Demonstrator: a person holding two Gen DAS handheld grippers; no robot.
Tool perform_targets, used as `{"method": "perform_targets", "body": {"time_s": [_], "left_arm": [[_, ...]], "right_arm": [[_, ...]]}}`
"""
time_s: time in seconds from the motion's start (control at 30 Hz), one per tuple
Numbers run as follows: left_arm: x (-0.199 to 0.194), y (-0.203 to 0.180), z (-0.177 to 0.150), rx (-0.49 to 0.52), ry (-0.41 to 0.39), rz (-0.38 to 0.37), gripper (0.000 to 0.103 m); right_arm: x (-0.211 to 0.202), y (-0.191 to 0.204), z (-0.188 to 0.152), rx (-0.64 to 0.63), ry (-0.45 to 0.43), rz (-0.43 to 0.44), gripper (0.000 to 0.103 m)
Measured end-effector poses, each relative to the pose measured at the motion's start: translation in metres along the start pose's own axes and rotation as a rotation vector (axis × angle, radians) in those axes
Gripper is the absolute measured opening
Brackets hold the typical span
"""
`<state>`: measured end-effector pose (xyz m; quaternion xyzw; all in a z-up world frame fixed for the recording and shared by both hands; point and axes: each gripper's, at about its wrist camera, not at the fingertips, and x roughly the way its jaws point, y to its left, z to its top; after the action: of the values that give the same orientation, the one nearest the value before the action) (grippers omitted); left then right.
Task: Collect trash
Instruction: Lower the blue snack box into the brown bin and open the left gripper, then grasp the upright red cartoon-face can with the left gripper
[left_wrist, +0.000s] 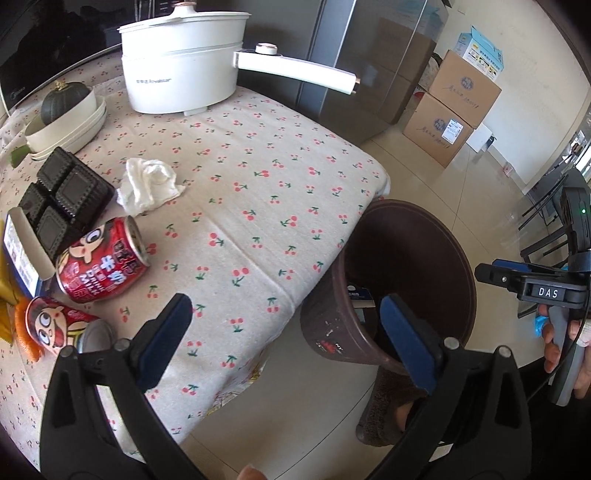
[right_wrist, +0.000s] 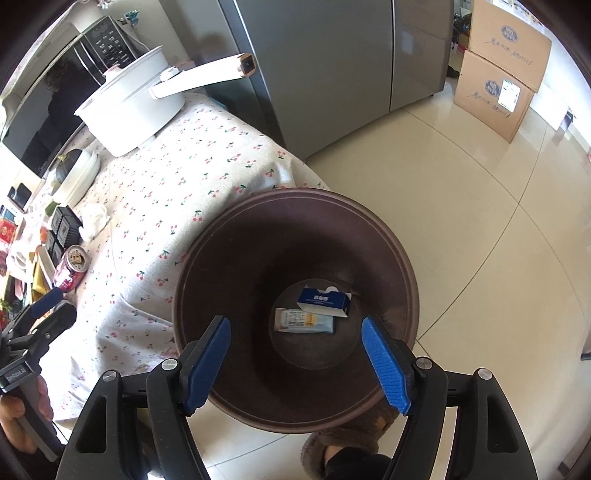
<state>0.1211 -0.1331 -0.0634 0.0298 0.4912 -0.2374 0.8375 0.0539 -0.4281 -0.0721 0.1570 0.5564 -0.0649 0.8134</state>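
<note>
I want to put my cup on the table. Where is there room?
The wide bare cloth between the white pot, the crumpled tissue and the table edge by the bin is free. The corner with the red can, black trays and boxes is crowded.

Left wrist view: the second can (left_wrist: 62, 328) at the lower left is partly covered by the left gripper's arm, and its print is only partly readable. The blue-and-white box (left_wrist: 22, 254) and the yellow packet (left_wrist: 5, 291) are cut off by the left edge. The bin (left_wrist: 406, 280) hides most of its contents; only a corner of a blue box (left_wrist: 360, 295) shows over its near wall. The slipper (left_wrist: 388, 406) is half hidden behind the gripper's arm.

Right wrist view: the items (right_wrist: 14, 258) crowded at the table's far left are too small and distorted to identify. The print on the pale pack (right_wrist: 304, 320) in the bin cannot be read. The hand (right_wrist: 22, 417) at the lower left is cut off by the edge.
</note>
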Motion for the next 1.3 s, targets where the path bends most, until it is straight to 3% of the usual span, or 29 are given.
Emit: {"method": "perform_targets", "body": {"time_s": [0.5,0.8,1.0,1.2,1.3], "left_arm": [[-0.057,0.098,-0.033,-0.159,-0.016,0.155,0.101],[-0.078,0.168,-0.052,-0.391,0.012,0.179,0.101],[-0.060,0.187,-0.053,-0.519,0.042,0.143,0.101],[-0.022,0.185,-0.049,-0.643,0.070,0.092,0.084],[-0.007,0.184,-0.047,-0.697,0.074,0.088,0.082]], "right_arm": [[0.004,0.114,0.012,-0.173,-0.007,0.080,0.081],[0.013,0.170,0.017,-0.242,0.011,0.127,0.082],[0.020,0.193,0.017,-0.278,0.023,0.139,0.082],[0.023,0.196,0.020,-0.277,0.030,0.134,0.082],[0.025,0.194,0.022,-0.267,0.032,0.128,0.082]]}}
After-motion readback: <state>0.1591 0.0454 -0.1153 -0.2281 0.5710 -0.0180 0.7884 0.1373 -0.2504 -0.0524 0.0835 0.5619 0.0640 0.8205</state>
